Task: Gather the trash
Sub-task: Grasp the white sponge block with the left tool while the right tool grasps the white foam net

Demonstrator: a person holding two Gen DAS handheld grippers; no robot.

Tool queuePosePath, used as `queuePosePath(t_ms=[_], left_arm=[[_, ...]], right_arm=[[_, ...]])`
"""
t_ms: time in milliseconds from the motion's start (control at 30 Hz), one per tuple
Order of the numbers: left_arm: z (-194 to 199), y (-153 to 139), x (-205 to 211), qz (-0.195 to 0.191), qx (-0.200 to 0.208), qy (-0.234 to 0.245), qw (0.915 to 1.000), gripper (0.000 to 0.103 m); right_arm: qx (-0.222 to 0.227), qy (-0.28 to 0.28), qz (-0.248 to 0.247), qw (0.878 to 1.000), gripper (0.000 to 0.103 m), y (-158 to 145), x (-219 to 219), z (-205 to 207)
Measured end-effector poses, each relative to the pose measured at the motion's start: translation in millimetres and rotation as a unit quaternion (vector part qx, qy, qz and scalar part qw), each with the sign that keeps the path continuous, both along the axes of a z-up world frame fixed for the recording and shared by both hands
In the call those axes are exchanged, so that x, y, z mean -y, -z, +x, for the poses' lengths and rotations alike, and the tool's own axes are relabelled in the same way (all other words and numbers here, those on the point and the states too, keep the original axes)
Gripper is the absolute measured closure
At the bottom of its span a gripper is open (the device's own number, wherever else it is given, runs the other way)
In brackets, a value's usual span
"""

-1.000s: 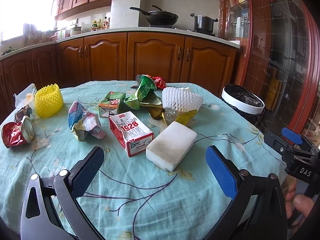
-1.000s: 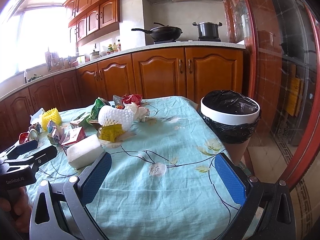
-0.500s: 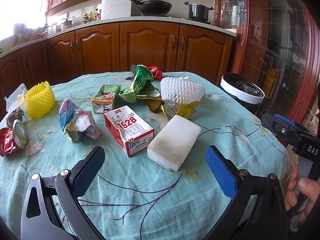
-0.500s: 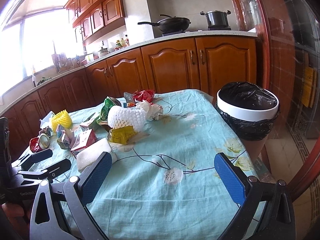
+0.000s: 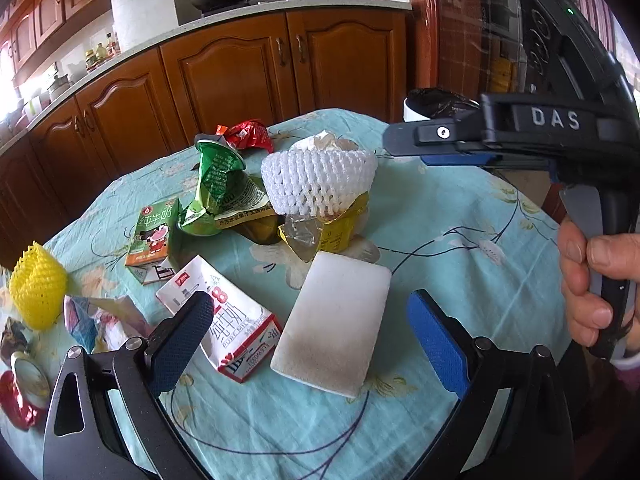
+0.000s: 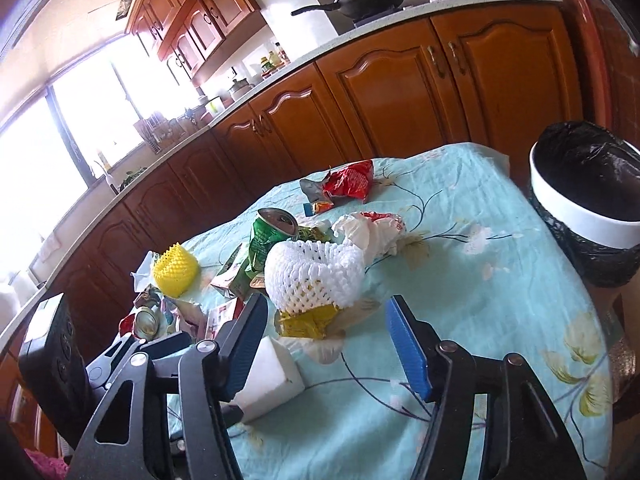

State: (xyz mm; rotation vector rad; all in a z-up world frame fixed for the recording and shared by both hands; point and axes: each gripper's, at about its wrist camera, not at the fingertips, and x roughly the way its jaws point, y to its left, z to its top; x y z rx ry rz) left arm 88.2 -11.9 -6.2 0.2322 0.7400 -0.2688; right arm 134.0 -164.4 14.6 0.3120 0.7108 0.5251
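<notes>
Trash lies on a teal-clothed table (image 5: 460, 240). My left gripper (image 5: 308, 304) is open above a white foam block (image 5: 336, 320) and a red-and-white milk carton (image 5: 236, 332), touching neither. My right gripper (image 6: 326, 304) is closing its jaws with nothing pressed between them. Just ahead of it sits a white foam net (image 6: 316, 272) on a yellow packet (image 6: 308, 320). In the left wrist view the right gripper (image 5: 400, 144), held by a hand (image 5: 592, 280), hangs beside the foam net (image 5: 320, 184). A black-lined white bin (image 6: 588, 200) stands off the table's right edge.
A crushed green can (image 5: 218, 176), a red wrapper (image 5: 248, 136), a green-and-orange carton (image 5: 152, 236), a yellow foam net (image 5: 36, 284), a crumpled wrapper (image 5: 96, 316) and a red can (image 5: 20, 392) lie further left. A white plastic bag (image 6: 372, 232) lies behind the net. Wooden cabinets stand behind.
Both grippers have moved in toward the trash pile and rolled. The right gripper swung left toward the white foam net and its jaws have narrowed. The left gripper stays open.
</notes>
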Motion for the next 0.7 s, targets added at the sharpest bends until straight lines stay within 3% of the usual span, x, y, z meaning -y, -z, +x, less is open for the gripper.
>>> queuePosePath(t_ms=[200,233,300,333,367,467,700], left_arm=[[16,11,11,0.040,-0.025,0.017,0.9987,0.005],[19,14,12,0.045,-0.033,0.018,0.9983,0.006],[22,20,14,0.053,-0.042,0.014,0.9976,0.018],[21,20,15,0.059,-0.034,0.013,0.9976,0.019],[19,19,15,0.058,-0.030,0.016,0.9977,0.027],[17,13,15,0.042,-0.030,0.022,0.9984,0.054],[17,-7,0,-0.015,-0.019,0.006,0.9997,0.057]], right_arm=[[-0.038,-0.015,0.010,0.999,0.049,14,-15,39],[-0.045,-0.019,0.013,0.999,0.052,17,-17,43],[-0.057,-0.026,0.019,0.998,0.061,23,-20,50],[-0.061,-0.028,0.016,0.998,0.072,26,-22,52],[-0.063,-0.031,0.014,0.997,0.080,27,-23,52],[-0.057,-0.031,0.021,0.998,0.088,27,-21,50],[-0.020,-0.014,0.056,0.998,0.092,5,2,36]])
